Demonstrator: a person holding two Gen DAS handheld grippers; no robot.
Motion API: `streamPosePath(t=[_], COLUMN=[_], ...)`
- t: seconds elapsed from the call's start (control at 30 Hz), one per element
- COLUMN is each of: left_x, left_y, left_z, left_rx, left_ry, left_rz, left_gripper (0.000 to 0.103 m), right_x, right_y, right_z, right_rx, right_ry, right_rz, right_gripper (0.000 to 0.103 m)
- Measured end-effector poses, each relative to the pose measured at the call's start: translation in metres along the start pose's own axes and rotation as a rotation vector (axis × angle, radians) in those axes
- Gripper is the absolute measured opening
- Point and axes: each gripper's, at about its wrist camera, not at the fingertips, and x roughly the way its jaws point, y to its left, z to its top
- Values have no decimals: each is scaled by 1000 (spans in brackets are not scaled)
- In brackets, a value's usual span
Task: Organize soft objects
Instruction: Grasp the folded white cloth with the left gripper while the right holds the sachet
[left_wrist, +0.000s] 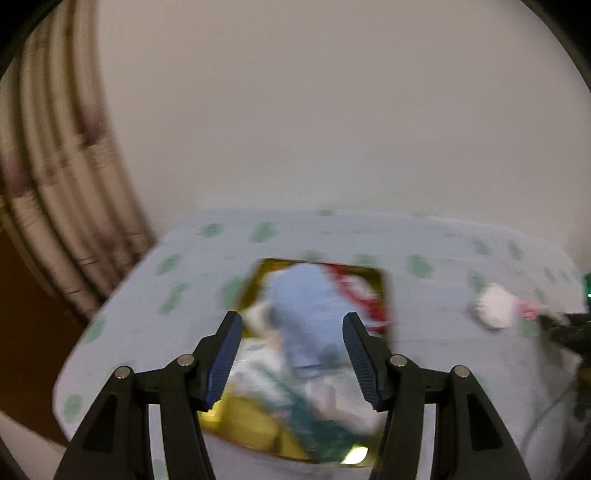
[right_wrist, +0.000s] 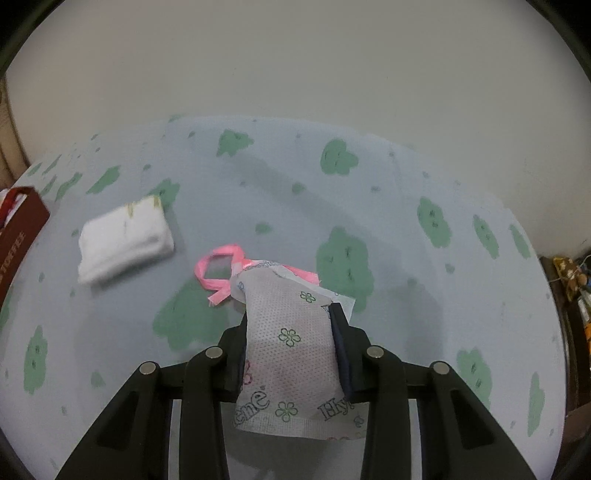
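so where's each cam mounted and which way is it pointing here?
Left wrist: on the left gripper, looking down along its open fingers at a box of soft items on the cloth; only the fingers show.
Right wrist: on the right gripper, angled down at the cloth; its fingers clamp a pouch with pink ribbon.
Shared: the cloth, the box, probably the white bundle, and the right gripper at the left view's right edge.

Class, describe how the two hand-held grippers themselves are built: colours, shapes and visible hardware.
The left hand-held gripper has black angular linkage arms with round silver pins at the joints and two dark blue ribbed pads. The right hand-held gripper has the same black arms and silver pins. No cables, sleeves or markings show.
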Motion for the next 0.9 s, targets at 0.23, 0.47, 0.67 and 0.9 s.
streamPosePath(t=[0.23,0.47,0.67,0.9], left_x=[31,88,128,149], left_y=[-73,-154,-208,-259], left_z=[23,35,33,27], left_rx=[45,192,335,515], left_ry=[124,259,330,378], left_rz=[-224,-363,-476,-544], left_gripper=[60,60,60,60], right_x=[-1,-1,-3,-1], right_y=[-8,-11,-10,-9], right_z=[-14,-19,-23,-24], right_rx=[47,84,95,91], right_ry=[1,-7,-14,-17], right_rz=[90,156,188,208], right_gripper=[68,84,92,99])
